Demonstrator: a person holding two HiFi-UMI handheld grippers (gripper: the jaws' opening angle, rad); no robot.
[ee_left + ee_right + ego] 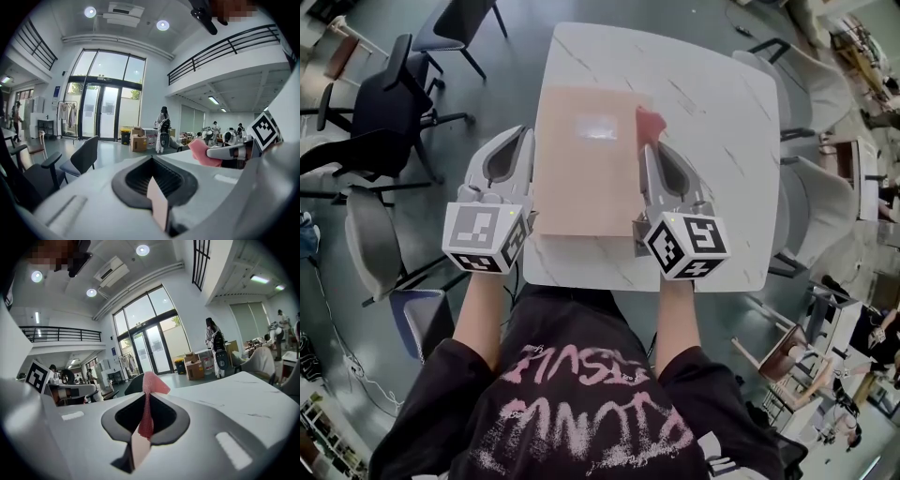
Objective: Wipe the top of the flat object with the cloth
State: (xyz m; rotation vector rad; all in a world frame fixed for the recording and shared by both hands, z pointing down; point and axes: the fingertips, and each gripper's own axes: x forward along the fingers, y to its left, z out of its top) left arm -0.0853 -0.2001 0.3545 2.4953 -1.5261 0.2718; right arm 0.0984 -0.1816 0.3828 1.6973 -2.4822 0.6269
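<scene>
A flat pinkish-beige board (581, 178) lies on the white marble table (712, 112). My right gripper (649, 150) rests over the board's right edge, shut on a red-pink cloth (651, 122). In the right gripper view the cloth (149, 390) stands pinched between the closed jaws of that gripper (146, 401) and folds over above them. My left gripper (523, 136) sits just off the board's left edge, jaws together with nothing seen between them (157, 187). From the left gripper view, the cloth (202, 152) shows at the right gripper's tip.
Black office chairs (384, 103) stand to the left of the table and grey chairs (825, 206) to its right. The table's near edge is close to the person's body. People and cardboard boxes (138, 140) are far off by the glass doors.
</scene>
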